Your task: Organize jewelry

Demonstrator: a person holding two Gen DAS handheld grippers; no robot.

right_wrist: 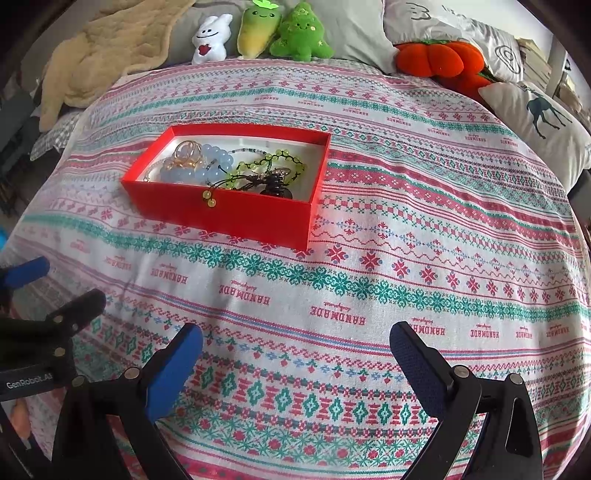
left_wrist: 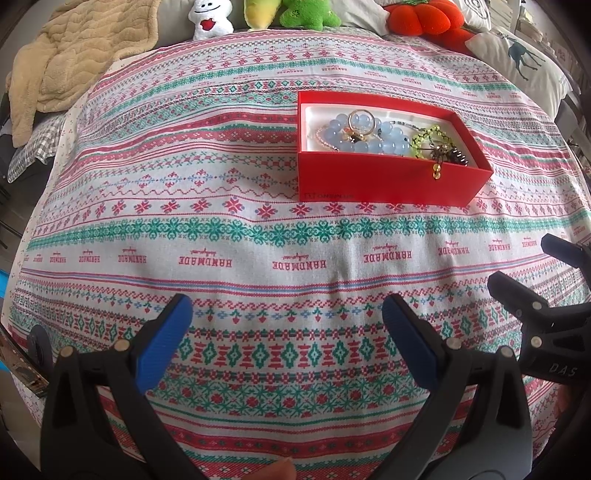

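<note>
A red box [left_wrist: 384, 181] [right_wrist: 236, 218] with a white lining sits on the patterned cloth. It holds a pale blue bead bracelet [left_wrist: 373, 142] [right_wrist: 201, 170], a gold ring [left_wrist: 360, 122] [right_wrist: 188, 151], a yellow-green beaded string [left_wrist: 430, 138] [right_wrist: 269, 164] and a dark charm [left_wrist: 452, 155] [right_wrist: 275, 186]. Two yellow beads [left_wrist: 437, 171] [right_wrist: 208, 197] hang over the box's front wall. My left gripper [left_wrist: 286, 332] is open and empty, well in front of the box. My right gripper [right_wrist: 295, 362] is open and empty too, also short of the box.
A patterned red, green and white cloth [left_wrist: 258, 236] [right_wrist: 406, 221] covers the surface. Plush toys [right_wrist: 258, 33], an orange plush [right_wrist: 439, 59], a deer pillow [right_wrist: 543, 118] and a beige blanket [left_wrist: 70, 55] line the far edge.
</note>
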